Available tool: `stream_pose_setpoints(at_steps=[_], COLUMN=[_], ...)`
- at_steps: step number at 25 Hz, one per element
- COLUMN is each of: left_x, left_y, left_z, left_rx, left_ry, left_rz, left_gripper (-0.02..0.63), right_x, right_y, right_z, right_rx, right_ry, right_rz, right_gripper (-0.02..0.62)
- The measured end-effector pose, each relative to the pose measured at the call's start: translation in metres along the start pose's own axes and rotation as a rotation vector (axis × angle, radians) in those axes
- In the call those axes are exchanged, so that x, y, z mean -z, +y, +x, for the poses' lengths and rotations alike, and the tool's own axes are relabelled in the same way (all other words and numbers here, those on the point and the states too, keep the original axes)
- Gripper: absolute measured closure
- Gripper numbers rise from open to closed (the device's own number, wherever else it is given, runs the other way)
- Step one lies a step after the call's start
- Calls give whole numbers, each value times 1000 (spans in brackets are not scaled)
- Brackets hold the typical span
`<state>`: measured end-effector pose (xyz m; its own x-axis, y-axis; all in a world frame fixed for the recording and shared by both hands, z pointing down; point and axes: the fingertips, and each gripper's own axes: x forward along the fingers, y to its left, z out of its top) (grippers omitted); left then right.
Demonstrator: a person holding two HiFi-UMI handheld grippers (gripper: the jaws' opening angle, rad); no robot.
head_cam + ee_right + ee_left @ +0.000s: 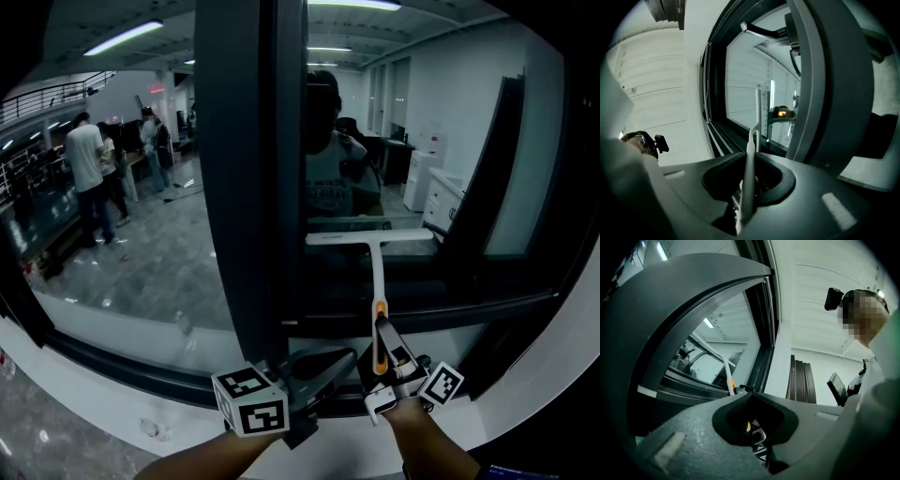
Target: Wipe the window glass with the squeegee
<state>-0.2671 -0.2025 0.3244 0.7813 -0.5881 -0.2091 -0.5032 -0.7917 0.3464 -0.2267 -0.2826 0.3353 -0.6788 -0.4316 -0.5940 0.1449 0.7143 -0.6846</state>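
Right claw (382, 354) is clamped shut on the orange-and-white handle of the squeegee (378, 277). In the right gripper view the white shaft (749, 178) runs up between the closed jaws, and its lower end is lost in the dark hollow behind them. The squeegee stands upright, its white crossbar level against the window glass (403, 150) low on the pane, just above the bottom rail. Whether the rubber edge actually touches the glass is hard to tell in the dim light.

Left claw (349, 358) sits just beside the handle, pointing towards it. The left gripper view shows its jaws (751, 393) pressed together on nothing, with a sliver of the orange handle (732, 389) behind them.

A thick dark window frame (246, 187) rises left of the squeegee and hides part of the pane. Both forearms are cut off at the bottom edge. Each claw carries a marker cube (251, 401). The glass reflects the person dimly, and people (89, 169) stand far off at the left.
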Motion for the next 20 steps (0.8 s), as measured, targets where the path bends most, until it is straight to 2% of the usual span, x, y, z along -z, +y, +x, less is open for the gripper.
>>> stream_pose_setpoints(at_steps=[20], left_x=[35], left_y=[18], left_z=[-21], left_rx=[-55], left_ry=[-2], left_rz=[-94], left_gripper=[606], right_x=[32], right_y=[-30], right_z=[-42], right_rx=[141], right_ry=[-7], right_rz=[110], right_gripper=[532])
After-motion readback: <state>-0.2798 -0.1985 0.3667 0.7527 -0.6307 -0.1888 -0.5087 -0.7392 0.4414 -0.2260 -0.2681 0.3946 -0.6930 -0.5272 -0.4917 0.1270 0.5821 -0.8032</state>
